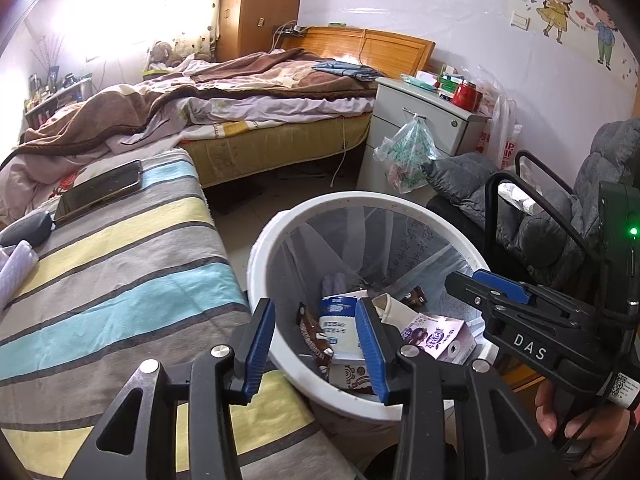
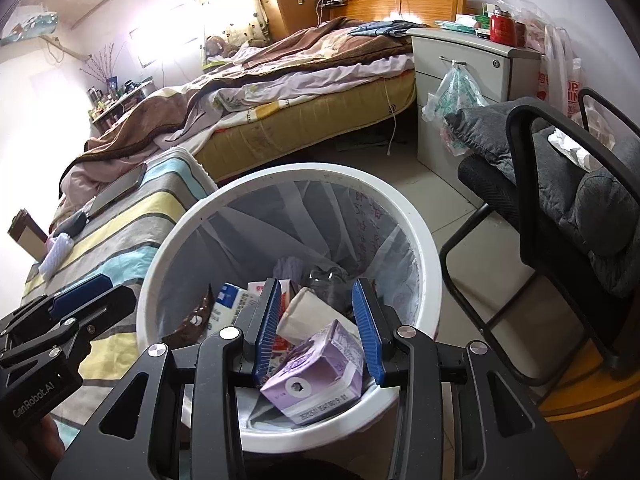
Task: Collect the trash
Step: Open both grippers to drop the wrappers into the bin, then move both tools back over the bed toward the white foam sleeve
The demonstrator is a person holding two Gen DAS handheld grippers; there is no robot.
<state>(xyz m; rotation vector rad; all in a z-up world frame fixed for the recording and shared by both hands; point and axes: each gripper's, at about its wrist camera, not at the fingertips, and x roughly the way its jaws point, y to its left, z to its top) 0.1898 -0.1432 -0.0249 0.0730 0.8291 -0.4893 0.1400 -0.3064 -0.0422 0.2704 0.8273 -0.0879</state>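
Note:
A white trash bin with a thin liner stands on the floor under both grippers. In it lie a purple drink carton, a blue-and-white carton, a brown wrapper and a white paper roll. My left gripper hangs open over the bin's near left side with nothing gripped. My right gripper is open above the purple carton, which rests against the near rim, free of the pads. Each gripper also shows in the other view: the right gripper, the left gripper.
A striped cover lies left of the bin, with a phone and small items on it. To the right stands a black chair draped with a grey jacket. Behind are a bed and a white nightstand with a hanging plastic bag.

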